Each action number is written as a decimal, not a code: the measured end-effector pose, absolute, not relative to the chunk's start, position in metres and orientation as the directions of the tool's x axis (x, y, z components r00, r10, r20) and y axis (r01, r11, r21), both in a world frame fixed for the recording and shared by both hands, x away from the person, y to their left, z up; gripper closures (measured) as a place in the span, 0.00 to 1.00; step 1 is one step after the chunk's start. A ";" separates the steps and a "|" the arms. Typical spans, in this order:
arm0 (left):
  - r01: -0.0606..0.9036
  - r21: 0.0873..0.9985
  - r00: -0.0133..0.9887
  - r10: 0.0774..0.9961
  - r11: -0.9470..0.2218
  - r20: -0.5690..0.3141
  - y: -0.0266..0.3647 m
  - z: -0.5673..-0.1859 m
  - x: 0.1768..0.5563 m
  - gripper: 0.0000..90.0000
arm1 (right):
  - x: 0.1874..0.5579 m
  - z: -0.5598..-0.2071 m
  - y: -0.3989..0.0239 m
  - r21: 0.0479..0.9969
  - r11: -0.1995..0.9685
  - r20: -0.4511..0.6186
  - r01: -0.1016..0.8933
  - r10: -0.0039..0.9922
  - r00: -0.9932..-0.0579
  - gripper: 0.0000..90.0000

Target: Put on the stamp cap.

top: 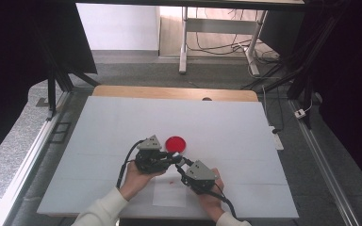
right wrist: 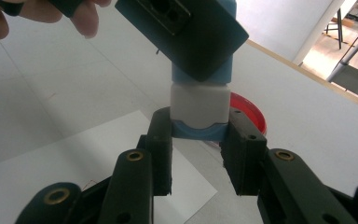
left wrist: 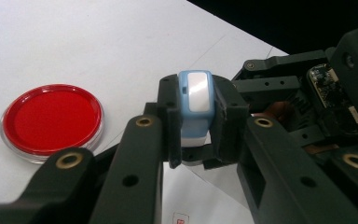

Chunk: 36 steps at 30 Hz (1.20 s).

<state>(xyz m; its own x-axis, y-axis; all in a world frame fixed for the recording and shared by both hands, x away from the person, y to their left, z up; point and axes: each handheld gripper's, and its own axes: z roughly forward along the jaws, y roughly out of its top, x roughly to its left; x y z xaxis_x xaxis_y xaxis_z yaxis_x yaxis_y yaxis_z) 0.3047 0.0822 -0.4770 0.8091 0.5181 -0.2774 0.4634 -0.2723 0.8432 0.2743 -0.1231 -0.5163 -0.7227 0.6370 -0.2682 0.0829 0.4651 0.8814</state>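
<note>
We see a small blue-and-white stamp [left wrist: 195, 105] held in the air between our two claws, just above the white counter [top: 99, 141]. Its body is a rounded light-blue block with a pale, glossy grey-white panel on one face and a white section at one end; in the right gripper view that white section [right wrist: 199, 105] sits between a blue upper part and a curved blue base.

Our left claw [left wrist: 196, 126] is clenched on the blue part of the stamp, its black pads pressing both sides. Our right claw [right wrist: 199, 140] is clenched on the blue base end, one pad on each side.

In the high view both claws meet near the middle of the counter's near half, just in front of a round red dish [top: 175, 143] with a clear rim, which lies flat on the counter. A white sheet of paper [top: 169, 193] lies beneath and just nearer to us than the claws, with a small red mark on it.
</note>
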 end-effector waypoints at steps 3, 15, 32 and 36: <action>0.461 0.844 0.810 0.519 -0.273 -0.275 0.082 -0.477 0.304 0.84 | 0.274 -0.516 -0.123 0.878 0.471 -0.271 0.085 0.637 -0.722 0.72; 0.463 0.844 0.806 0.524 -0.271 -0.274 0.081 -0.480 0.304 0.84 | 0.275 -0.517 -0.123 0.874 0.478 -0.274 0.087 0.632 -0.725 0.72; 0.461 0.847 0.805 0.527 -0.265 -0.274 0.083 -0.475 0.304 0.83 | 0.277 -0.518 -0.124 0.875 0.475 -0.263 0.091 0.625 -0.735 0.71; 0.462 0.846 0.806 0.525 -0.267 -0.274 0.083 -0.475 0.304 0.83 | 0.277 -0.517 -0.124 0.877 0.473 -0.258 0.089 0.618 -0.743 0.68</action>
